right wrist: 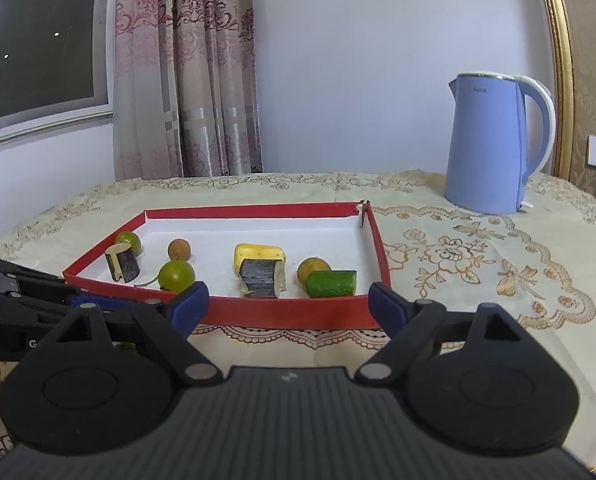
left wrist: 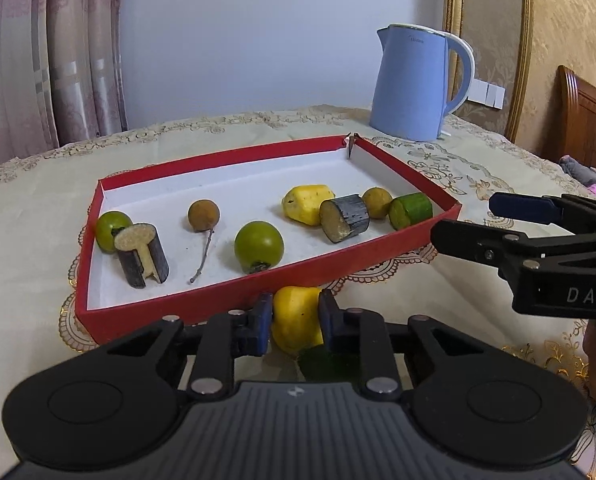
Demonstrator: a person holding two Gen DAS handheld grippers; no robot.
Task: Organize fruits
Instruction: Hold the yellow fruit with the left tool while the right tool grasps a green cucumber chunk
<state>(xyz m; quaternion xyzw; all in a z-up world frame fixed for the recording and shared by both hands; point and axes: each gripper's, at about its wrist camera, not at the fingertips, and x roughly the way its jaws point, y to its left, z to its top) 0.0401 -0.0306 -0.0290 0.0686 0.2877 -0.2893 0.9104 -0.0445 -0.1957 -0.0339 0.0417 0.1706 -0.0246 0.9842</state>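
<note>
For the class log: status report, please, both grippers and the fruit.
Left hand-held gripper shut on yellow chunk, short of red tray. Right hand-held gripper open, empty. Nothing blocking.

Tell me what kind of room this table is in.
Most likely a bedroom at home. A carved wooden headboard stands at the right edge, patterned curtains hang by a window, and an electric kettle sits on the embroidered tablecloth.

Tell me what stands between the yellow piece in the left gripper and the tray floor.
Only the red tray's near wall stands between the yellow fruit piece, clamped in the left gripper, and the tray floor.
</note>
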